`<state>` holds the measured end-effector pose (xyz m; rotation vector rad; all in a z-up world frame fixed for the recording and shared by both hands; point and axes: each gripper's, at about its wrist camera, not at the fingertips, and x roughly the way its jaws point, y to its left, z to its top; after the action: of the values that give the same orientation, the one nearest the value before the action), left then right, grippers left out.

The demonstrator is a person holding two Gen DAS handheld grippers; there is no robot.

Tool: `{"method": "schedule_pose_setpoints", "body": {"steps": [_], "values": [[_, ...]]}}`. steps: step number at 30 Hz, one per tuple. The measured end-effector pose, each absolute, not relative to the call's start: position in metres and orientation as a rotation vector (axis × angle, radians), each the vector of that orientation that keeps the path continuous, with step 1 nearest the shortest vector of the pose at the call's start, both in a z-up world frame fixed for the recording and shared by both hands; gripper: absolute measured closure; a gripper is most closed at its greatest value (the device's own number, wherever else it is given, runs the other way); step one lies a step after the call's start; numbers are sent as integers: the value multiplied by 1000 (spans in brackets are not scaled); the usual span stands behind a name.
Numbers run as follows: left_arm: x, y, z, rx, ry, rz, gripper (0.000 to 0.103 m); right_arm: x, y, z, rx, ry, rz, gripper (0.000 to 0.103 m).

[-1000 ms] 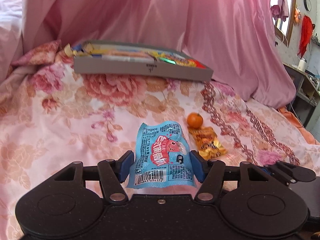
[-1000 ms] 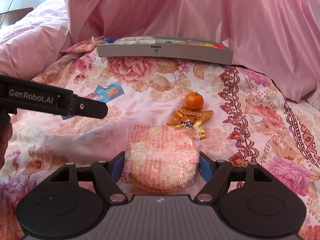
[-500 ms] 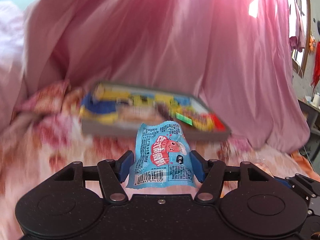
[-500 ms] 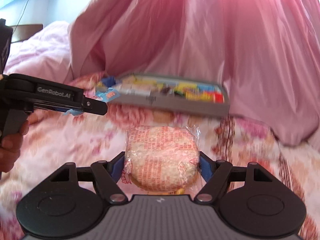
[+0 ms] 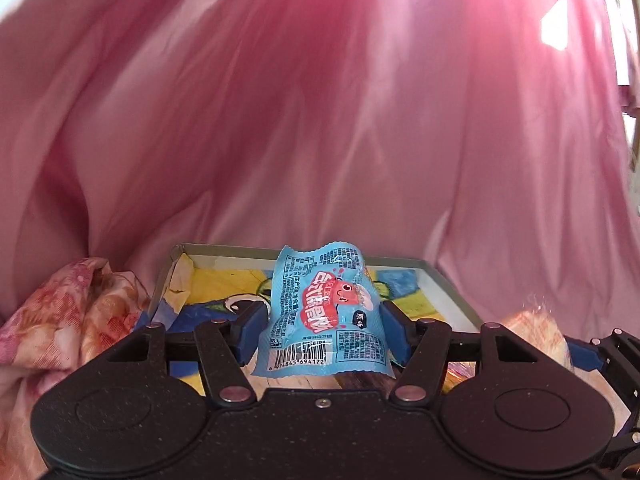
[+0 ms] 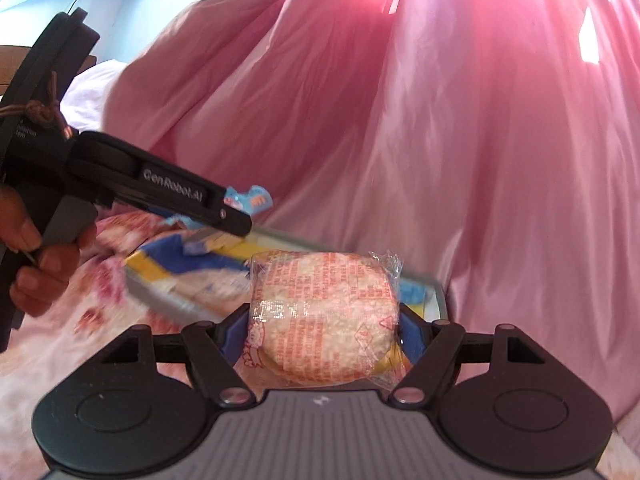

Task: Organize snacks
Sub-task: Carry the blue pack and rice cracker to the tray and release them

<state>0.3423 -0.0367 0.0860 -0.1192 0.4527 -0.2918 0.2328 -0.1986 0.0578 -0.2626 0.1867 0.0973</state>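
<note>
My left gripper (image 5: 322,330) is shut on a blue snack packet (image 5: 324,312) with a red cartoon and a barcode, held over the near part of a grey snack box (image 5: 448,284) lined with yellow and blue packaging. My right gripper (image 6: 322,334) is shut on a round rice cracker in a clear red-printed wrapper (image 6: 324,316), held just before the same box (image 6: 438,294). The left gripper (image 6: 236,222) with its blue packet (image 6: 252,200) also shows in the right wrist view, above the box's left side. The rice cracker (image 5: 532,320) shows at the right edge of the left wrist view.
A pink curtain (image 5: 320,100) hangs right behind the box. A floral pink bedspread (image 5: 80,308) bunches up at the box's left side. A hand (image 6: 36,264) holds the left gripper's handle.
Both grippers have moved forward and up from the bed toward the box, each carrying its snack. The orange and the gold packet have left both views.
</note>
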Motion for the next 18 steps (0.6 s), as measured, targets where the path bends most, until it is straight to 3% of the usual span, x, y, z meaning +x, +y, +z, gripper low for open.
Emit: {"method": "schedule_pose_setpoints", "body": {"steps": [8, 18], "values": [[388, -35, 67, -112, 524, -262, 40, 302, -213, 50, -205, 204, 52, 26], [412, -27, 45, -125, 595, -200, 39, 323, -210, 33, -180, 241, 68, 26]]}}
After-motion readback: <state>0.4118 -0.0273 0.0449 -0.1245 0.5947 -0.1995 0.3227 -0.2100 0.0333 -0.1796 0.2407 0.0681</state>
